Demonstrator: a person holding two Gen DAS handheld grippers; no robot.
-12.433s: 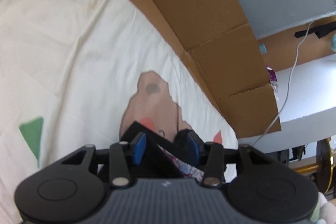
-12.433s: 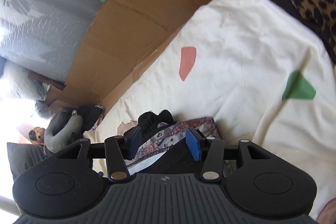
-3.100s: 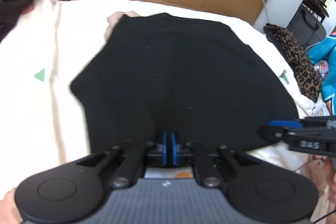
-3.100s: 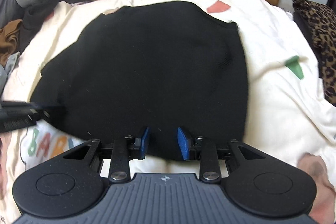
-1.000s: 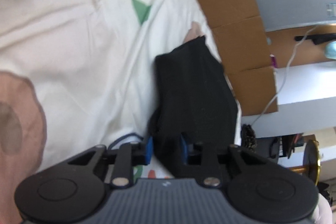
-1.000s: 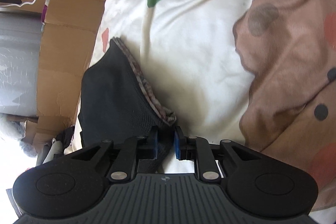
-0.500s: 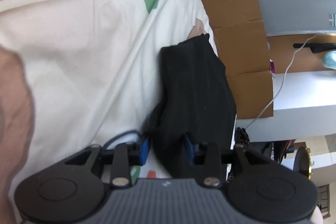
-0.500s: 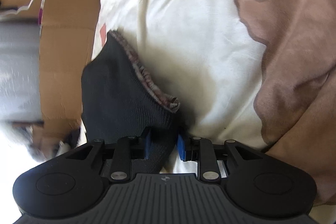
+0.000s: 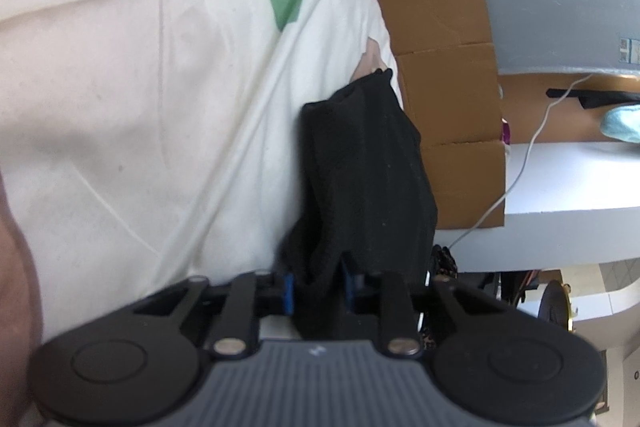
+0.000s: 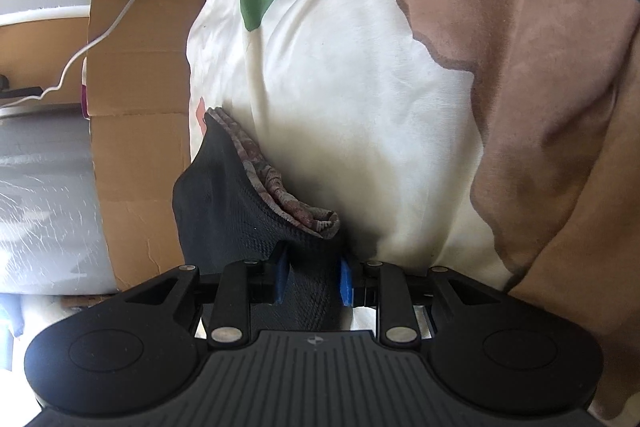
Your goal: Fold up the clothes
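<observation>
Left gripper (image 9: 317, 289): clamped on a bunched edge of the black garment (image 9: 366, 179).
Right gripper (image 10: 311, 281): clamped on the opposite edge, where a patterned lining (image 10: 276, 187) shows.
Garment position: lifted, hanging doubled between both grippers above the cream bedsheet (image 9: 140, 87).
Change: three seconds ago it lay spread flat; now it is gathered lengthwise.
Implication: one fold appears made; laying down remains.
</observation>
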